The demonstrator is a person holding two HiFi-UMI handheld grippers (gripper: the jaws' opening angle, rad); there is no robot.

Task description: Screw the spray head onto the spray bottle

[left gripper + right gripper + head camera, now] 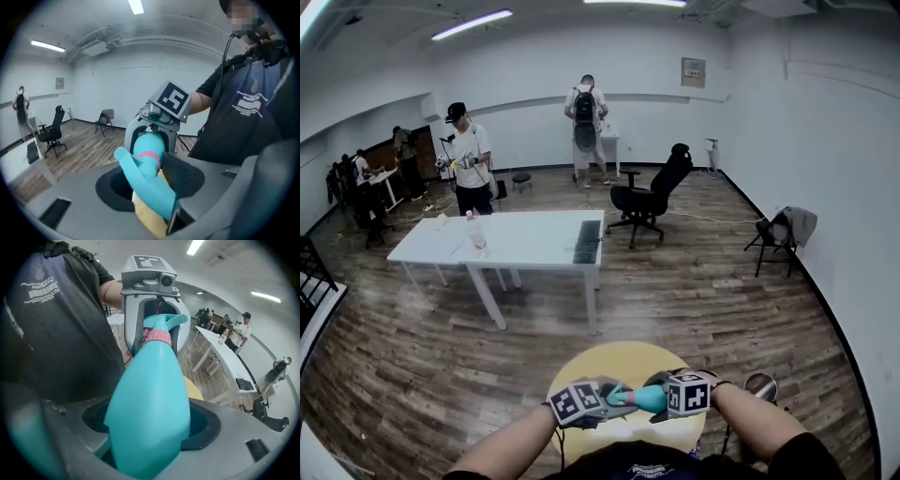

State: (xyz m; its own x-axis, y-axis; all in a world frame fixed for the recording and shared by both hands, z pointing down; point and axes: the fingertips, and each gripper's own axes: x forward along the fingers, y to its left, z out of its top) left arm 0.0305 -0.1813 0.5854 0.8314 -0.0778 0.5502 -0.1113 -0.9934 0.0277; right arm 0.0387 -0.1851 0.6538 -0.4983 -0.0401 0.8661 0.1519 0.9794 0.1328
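Note:
The teal spray bottle (150,413) lies between the jaws of my right gripper (150,439), which is shut on its body. A pink collar (157,337) sits at its neck, and the teal spray head (147,183) is on it. My left gripper (150,199) faces the right one and is shut on the spray head, whose trigger lies against the black right pad (180,176). In the head view both grippers meet over the round yellow table (619,361), left gripper (622,401) and right gripper (664,400) tip to tip with the bottle (649,399) between them.
A long white table (525,258) with a keyboard (586,242) and a bottle (475,232) stands farther off. Behind it are a black office chair (652,197), a folding chair (778,234) by the right wall, and several people. A small stool (759,384) stands at my right.

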